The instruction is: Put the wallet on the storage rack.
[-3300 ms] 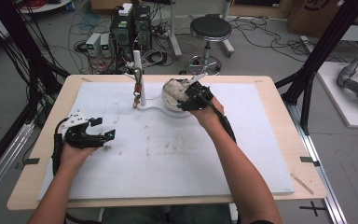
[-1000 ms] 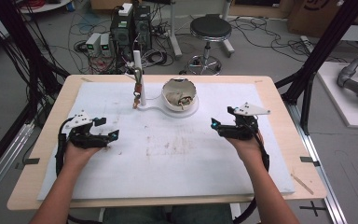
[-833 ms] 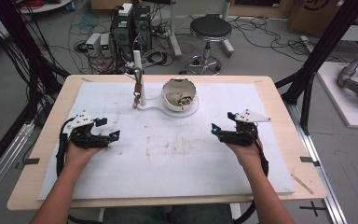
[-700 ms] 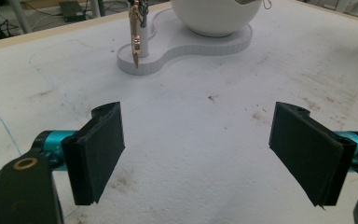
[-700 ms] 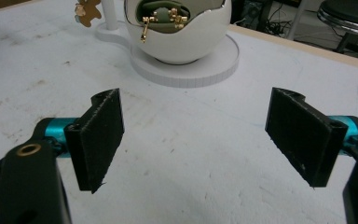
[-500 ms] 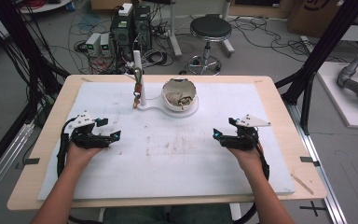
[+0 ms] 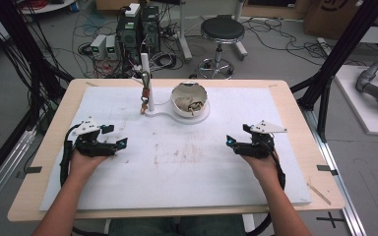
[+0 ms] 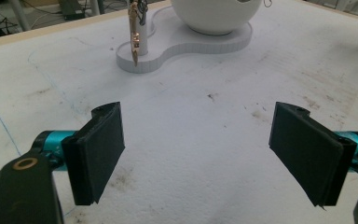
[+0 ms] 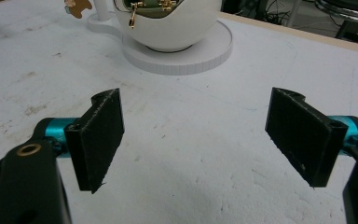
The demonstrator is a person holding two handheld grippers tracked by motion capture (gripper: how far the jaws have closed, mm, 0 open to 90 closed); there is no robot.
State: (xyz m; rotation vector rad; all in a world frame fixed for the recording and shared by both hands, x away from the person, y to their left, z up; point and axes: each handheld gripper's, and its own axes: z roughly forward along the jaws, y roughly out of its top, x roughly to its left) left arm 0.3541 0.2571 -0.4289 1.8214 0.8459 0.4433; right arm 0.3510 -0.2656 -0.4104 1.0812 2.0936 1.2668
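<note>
Bowl [image 7: 190, 100] ahead, between open grippers

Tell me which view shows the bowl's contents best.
The right gripper view: it looks close into the bowl through its cut-away front, showing gold pieces inside. The high view shows the bowl from above, its contents small and unclear. The left gripper view shows the bowl's plain white outside.

Even, bright overhead light with soft, faint shadows on the stained white foam table mat [image 7: 187, 167]; all views slightly soft and grainy, no glare.
</note>
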